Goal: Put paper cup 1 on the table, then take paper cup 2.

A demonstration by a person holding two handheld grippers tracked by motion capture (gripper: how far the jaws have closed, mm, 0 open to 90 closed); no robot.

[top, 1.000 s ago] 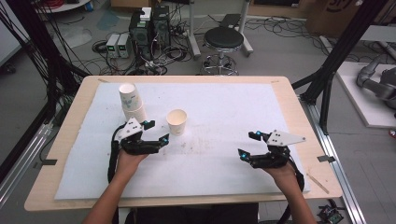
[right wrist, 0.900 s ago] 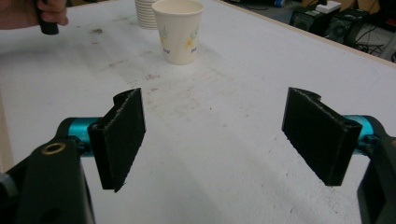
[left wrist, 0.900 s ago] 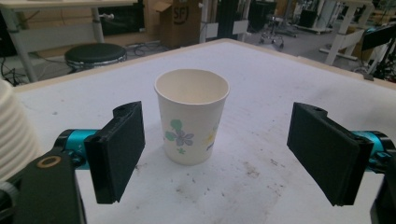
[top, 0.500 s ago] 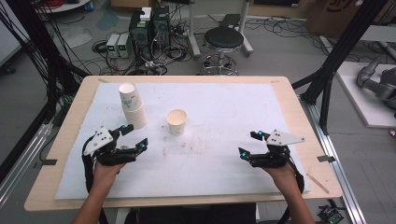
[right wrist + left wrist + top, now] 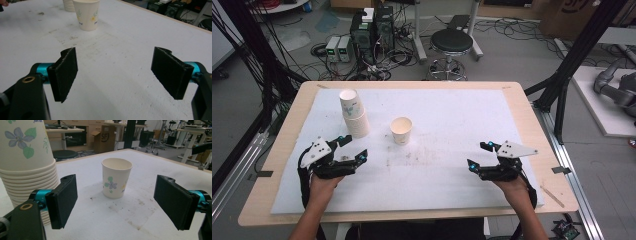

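Paper cup (image 5: 401, 130) sits upright on the white tabletop (image 5: 452, 115), just right of the cup stack (image 5: 353, 114). Left gripper (image 5: 353, 150) has its jaws spread wide with nothing in them, cup well ahead. Right gripper (image 5: 478, 156) is the same, wide open over bare tabletop.

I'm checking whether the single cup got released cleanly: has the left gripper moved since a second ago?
Yes. The left gripper has drawn back from the single paper cup toward the table's near left, and now sits just below the cup stack, jaws open and empty.
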